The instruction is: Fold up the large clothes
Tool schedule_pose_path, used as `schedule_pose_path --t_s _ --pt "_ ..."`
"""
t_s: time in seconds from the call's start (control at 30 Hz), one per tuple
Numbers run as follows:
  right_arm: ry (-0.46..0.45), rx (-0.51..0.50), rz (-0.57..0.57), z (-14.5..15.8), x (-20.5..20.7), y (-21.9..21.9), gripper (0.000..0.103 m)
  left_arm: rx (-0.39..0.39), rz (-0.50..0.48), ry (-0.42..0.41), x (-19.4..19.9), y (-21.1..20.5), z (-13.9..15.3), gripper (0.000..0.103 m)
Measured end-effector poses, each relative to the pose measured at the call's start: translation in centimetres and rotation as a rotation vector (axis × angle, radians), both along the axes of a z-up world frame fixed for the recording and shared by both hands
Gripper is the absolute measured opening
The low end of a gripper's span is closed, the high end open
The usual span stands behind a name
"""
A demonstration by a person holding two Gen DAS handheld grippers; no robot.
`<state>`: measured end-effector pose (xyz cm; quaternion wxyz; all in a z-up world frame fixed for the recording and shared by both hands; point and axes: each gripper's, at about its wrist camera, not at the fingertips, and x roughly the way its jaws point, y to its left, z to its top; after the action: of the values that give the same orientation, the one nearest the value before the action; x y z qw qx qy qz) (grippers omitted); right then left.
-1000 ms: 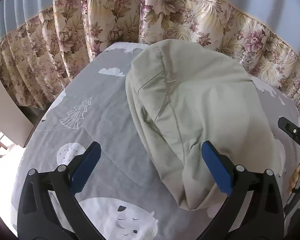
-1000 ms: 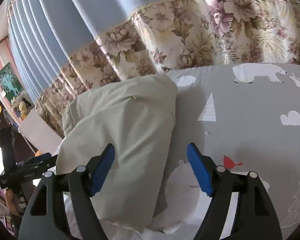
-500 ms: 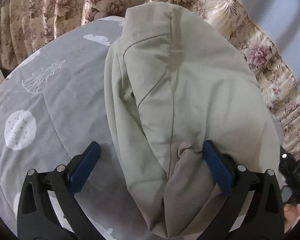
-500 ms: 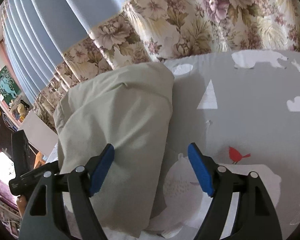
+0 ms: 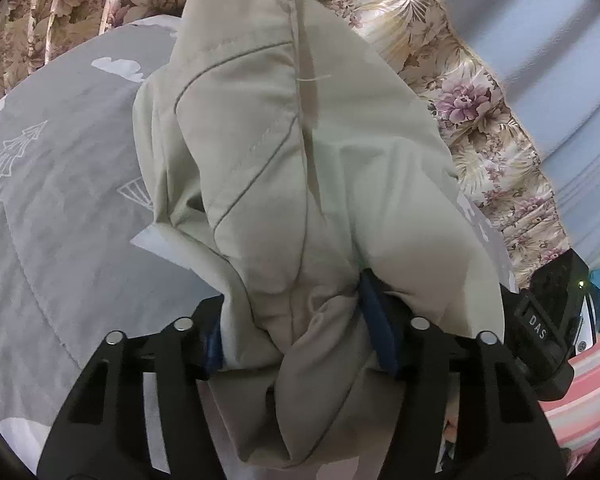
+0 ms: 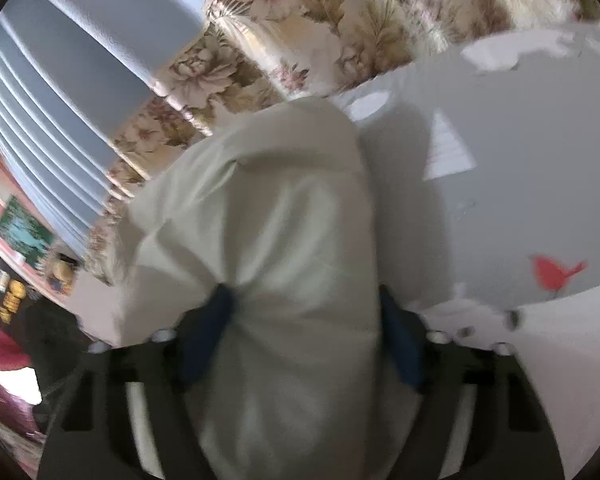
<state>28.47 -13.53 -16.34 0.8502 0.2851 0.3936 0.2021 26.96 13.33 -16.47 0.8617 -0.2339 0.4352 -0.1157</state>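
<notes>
A pale beige-green garment (image 5: 300, 160) lies folded in a thick bundle on the grey printed bedsheet (image 5: 60, 220). My left gripper (image 5: 296, 332) has its blue pads (image 5: 376, 332) on either side of the bundle's near end. Its jaws are closing, and the cloth bunches up between them. In the right wrist view the same garment (image 6: 268, 220) fills the middle. My right gripper (image 6: 304, 332) is closing on its other near corner, and the fabric puckers at the left pad (image 6: 212, 320). This view is blurred by motion.
Floral curtains (image 5: 460, 92) with blue drapes above hang close behind the bed. The grey sheet (image 6: 500, 200), printed with a red bird (image 6: 556, 272), stretches to the right of the garment. The black body of the right gripper (image 5: 548, 320) shows at the left view's right edge.
Both grippers dropped toward the garment and moved in over its near end. Their jaws, wide apart before, have narrowed onto the cloth, which now bunches between the pads.
</notes>
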Motion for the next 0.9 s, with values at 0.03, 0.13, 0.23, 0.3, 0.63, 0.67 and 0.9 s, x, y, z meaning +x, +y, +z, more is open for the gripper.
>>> schedule_pose_path --t_s 0.03,0.13,0.23,0.3,0.63,0.67,0.9 --pt "-0.008 -0.015 0.012 0.2 0.0 0.2 0.063 0.0 -0.005 0.002 0.1 0.0 0.0 0.051" --pt "-0.056 -0.092 0.056 1.2 -0.3 0.8 0.049 0.007 -0.026 -0.004 0.1 0.3 0.4 0.037" --pt "-0.108 -0.183 0.09 2.2 -0.6 1.3 0.04 0.076 -0.049 -0.04 -0.3 -0.1 1.7 0.021" --pt "-0.143 -0.245 0.104 2.7 -0.8 1.7 0.036 0.157 -0.071 -0.061 -0.5 -1.2 2.5 0.019" --pt "-0.332 -0.371 0.058 7.7 -4.4 -0.7 0.027 0.353 -0.133 -0.189 -2.1 -6.4 6.7 0.016" --pt "-0.352 -0.396 0.042 8.5 -4.9 -1.3 0.027 0.363 -0.144 -0.21 -2.5 -7.1 7.3 0.016" --pt "-0.383 -0.613 -0.087 10.7 -8.4 -7.4 0.027 0.429 -0.263 -0.311 -3.5 -15.3 8.8 0.012"
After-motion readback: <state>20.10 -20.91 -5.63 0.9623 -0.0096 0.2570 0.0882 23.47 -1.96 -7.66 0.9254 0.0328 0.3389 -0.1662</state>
